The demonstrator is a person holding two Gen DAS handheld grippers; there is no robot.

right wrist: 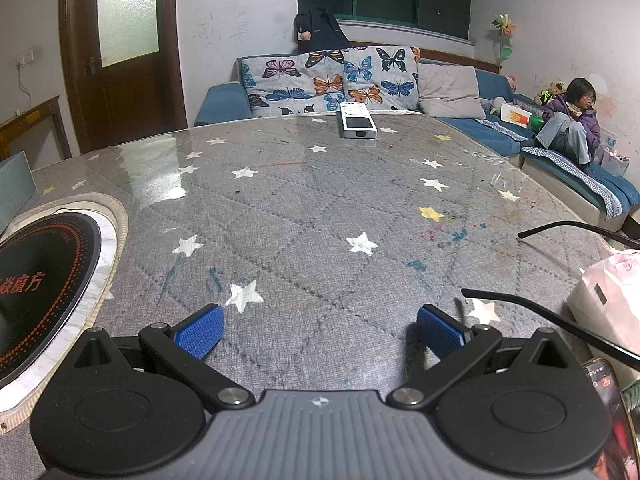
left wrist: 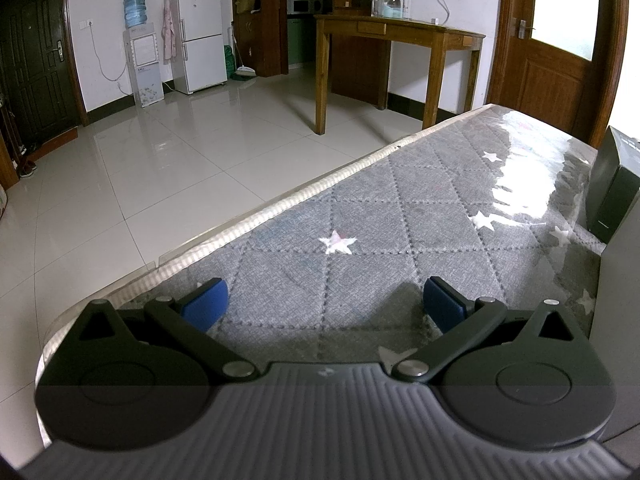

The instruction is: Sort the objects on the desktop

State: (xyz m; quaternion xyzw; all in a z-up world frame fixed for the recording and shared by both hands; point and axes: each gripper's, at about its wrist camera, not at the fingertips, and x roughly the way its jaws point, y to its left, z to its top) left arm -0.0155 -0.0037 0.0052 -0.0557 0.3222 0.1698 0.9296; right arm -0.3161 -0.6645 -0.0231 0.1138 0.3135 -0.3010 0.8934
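In the right wrist view my right gripper [right wrist: 319, 330] is open over the grey star-patterned table cover [right wrist: 304, 208], with nothing between its blue pads. A white remote control [right wrist: 357, 121] lies at the far edge of the table. Black glasses [right wrist: 560, 320] lie to the right, their temples pointing toward the gripper. A phone [right wrist: 608, 392] sits at the lower right edge. In the left wrist view my left gripper [left wrist: 325, 303] is open above the table cover [left wrist: 400, 216], holding nothing. A black box [left wrist: 614, 188] stands at the right.
A round black induction cooktop [right wrist: 44, 280] is set into the table at left. A pink-white plastic bag [right wrist: 612, 292] lies at right. A grey box [left wrist: 624, 320] stands beside the left gripper. A person sits on the blue sofa [right wrist: 500, 132] behind the table.
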